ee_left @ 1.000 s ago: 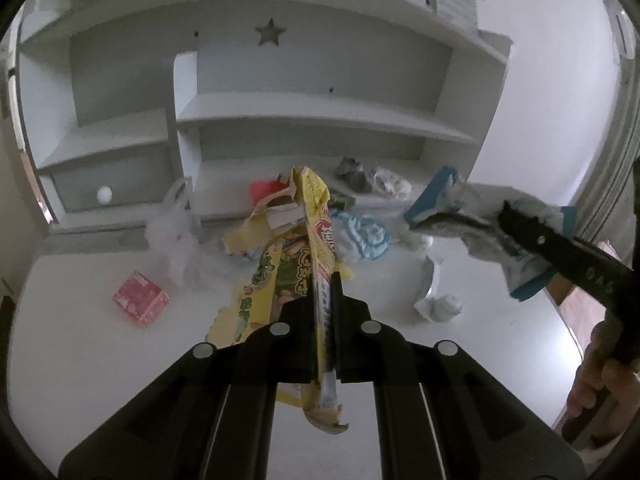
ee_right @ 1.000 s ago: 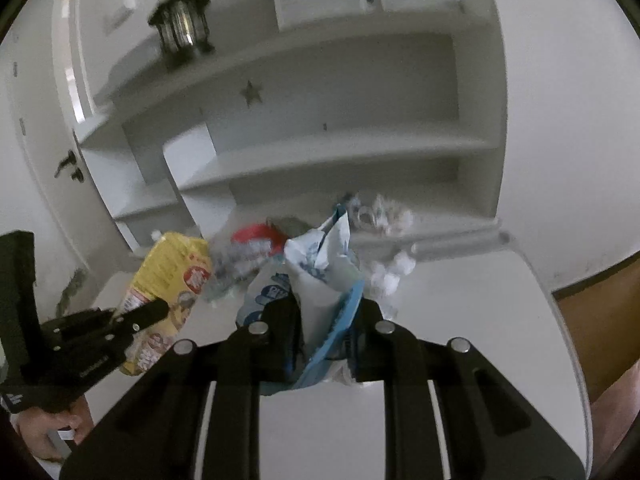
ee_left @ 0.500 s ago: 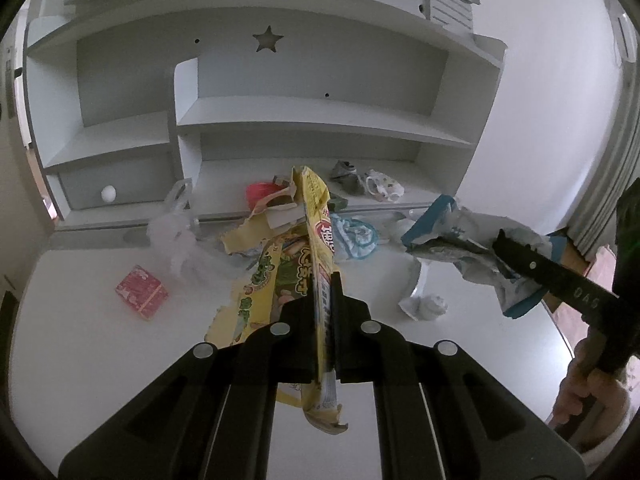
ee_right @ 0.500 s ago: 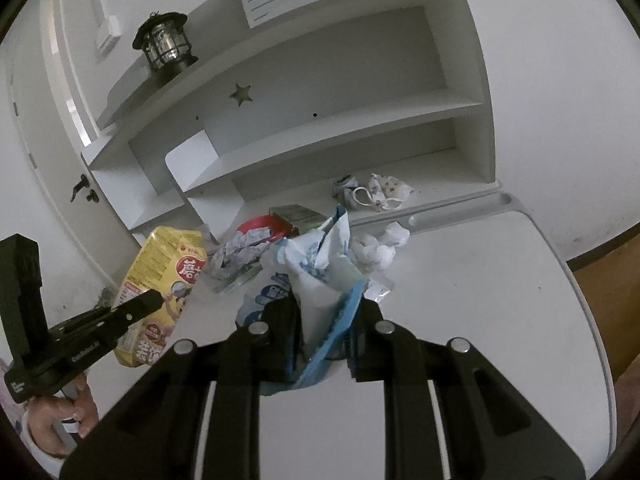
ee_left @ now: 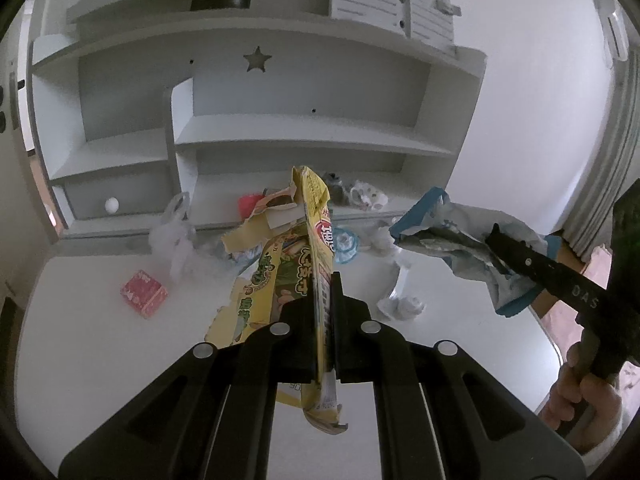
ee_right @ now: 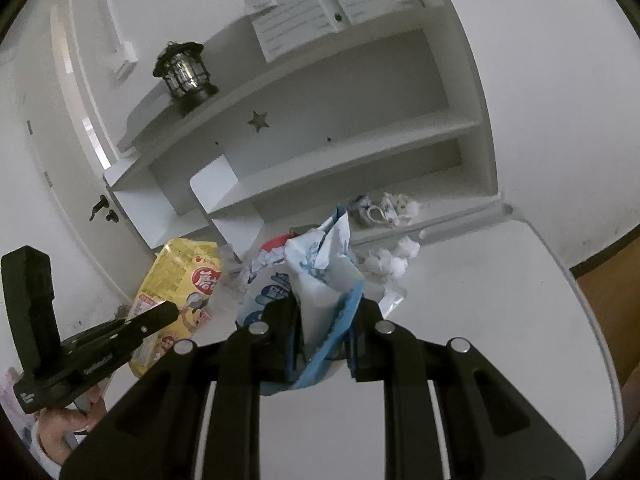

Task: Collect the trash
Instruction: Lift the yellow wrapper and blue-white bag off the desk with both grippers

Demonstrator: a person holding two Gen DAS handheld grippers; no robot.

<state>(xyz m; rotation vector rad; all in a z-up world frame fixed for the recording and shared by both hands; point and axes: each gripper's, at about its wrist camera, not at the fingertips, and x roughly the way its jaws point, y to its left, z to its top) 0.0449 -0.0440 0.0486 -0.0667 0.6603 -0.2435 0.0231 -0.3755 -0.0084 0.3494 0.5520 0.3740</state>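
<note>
My left gripper (ee_left: pixel 323 280) is shut on a yellow snack bag (ee_left: pixel 316 220) and holds it upright above the white desk (ee_left: pixel 100 352). The bag also shows in the right wrist view (ee_right: pixel 180 280) at the left. My right gripper (ee_right: pixel 324 312) is shut on a crumpled blue and white wrapper (ee_right: pixel 324 264); it also shows in the left wrist view (ee_left: pixel 460 236) at the right, above the desk. A heap of trash (ee_left: pixel 256 248) lies at the back of the desk, with torn yellow packaging and a blue round wrapper (ee_left: pixel 344 240).
A small red packet (ee_left: pixel 144 292) lies on the desk at the left. A clear plastic bag (ee_left: pixel 172 236) and white crumpled tissues (ee_left: pixel 404 304) lie near the heap. White shelves (ee_left: pixel 312 140) rise behind, with a black lantern (ee_right: pixel 184 76) on top. A wood floor (ee_right: pixel 608 292) lies past the desk's right edge.
Both grippers have risen and drawn back from the heap with their trash still held. The shelf top and lantern have come into view.
</note>
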